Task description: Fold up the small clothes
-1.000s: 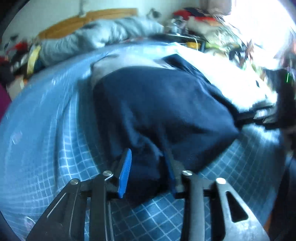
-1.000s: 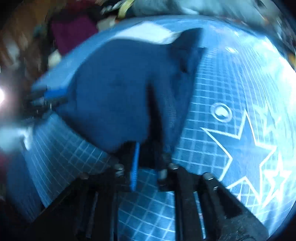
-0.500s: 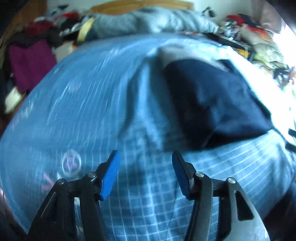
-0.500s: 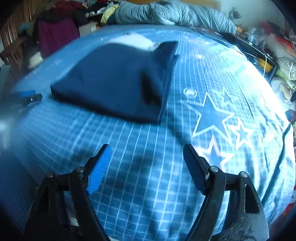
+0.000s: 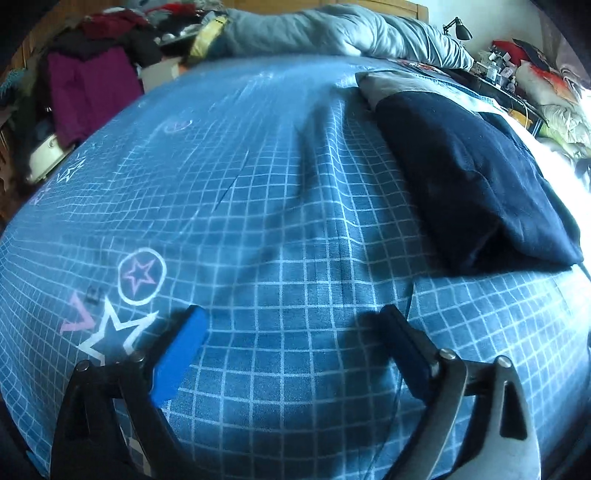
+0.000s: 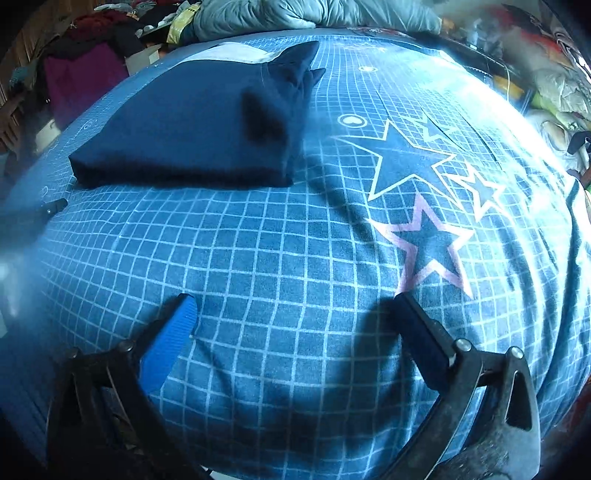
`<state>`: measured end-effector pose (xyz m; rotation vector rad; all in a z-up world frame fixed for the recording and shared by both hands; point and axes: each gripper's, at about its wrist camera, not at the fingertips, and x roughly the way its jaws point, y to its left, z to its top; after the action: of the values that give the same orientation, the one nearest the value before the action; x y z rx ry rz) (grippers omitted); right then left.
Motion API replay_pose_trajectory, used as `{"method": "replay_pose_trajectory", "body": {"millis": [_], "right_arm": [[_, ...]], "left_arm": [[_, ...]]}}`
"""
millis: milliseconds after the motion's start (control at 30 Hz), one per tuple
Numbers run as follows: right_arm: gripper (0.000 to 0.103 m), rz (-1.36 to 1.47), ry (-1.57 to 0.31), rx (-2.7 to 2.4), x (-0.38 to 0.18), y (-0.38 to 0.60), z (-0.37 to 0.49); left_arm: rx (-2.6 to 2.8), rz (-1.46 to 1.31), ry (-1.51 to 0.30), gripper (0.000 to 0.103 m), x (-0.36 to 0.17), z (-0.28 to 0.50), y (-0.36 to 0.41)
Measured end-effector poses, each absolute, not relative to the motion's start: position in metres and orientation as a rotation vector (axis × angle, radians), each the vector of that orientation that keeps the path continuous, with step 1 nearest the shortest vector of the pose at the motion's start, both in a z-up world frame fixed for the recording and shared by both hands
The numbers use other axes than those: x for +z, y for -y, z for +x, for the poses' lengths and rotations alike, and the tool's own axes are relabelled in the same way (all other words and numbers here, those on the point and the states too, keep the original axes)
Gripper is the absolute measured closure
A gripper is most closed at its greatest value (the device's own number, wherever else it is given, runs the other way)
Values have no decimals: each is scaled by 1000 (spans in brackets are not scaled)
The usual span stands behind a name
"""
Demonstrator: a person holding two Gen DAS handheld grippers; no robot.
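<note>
Nearest in the left wrist view, the left gripper [image 5: 291, 347] has its jaws spread wide with nothing between them, poised over the blue grid-patterned bedsheet [image 5: 280, 206]. In the right wrist view the right gripper [image 6: 295, 328] is likewise wide open and empty above the same sheet, with printed stars [image 6: 410, 162] to its right. Farther out lies the folded navy garment [image 6: 192, 125], flat on the bed and well apart from both grippers; in the left wrist view it sits up and to the right [image 5: 469, 173], over a pale grey-white cloth [image 5: 384, 83] that shows at its far end. Beyond, a rumpled grey duvet [image 5: 332, 33] lies along the head of the bed, and piled clothes [image 5: 88, 81] crowd the far left.
</note>
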<state>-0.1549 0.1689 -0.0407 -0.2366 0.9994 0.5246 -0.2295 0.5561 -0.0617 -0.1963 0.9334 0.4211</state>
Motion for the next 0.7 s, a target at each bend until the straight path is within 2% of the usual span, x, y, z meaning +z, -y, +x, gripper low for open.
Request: {"method": "replay_pose_trajectory", "body": {"millis": [700], "right_arm": [[0,-203,-955,534,-44,-163,-166]], "left_arm": [[412,-218,-929,5,-64,-230,-563]]}}
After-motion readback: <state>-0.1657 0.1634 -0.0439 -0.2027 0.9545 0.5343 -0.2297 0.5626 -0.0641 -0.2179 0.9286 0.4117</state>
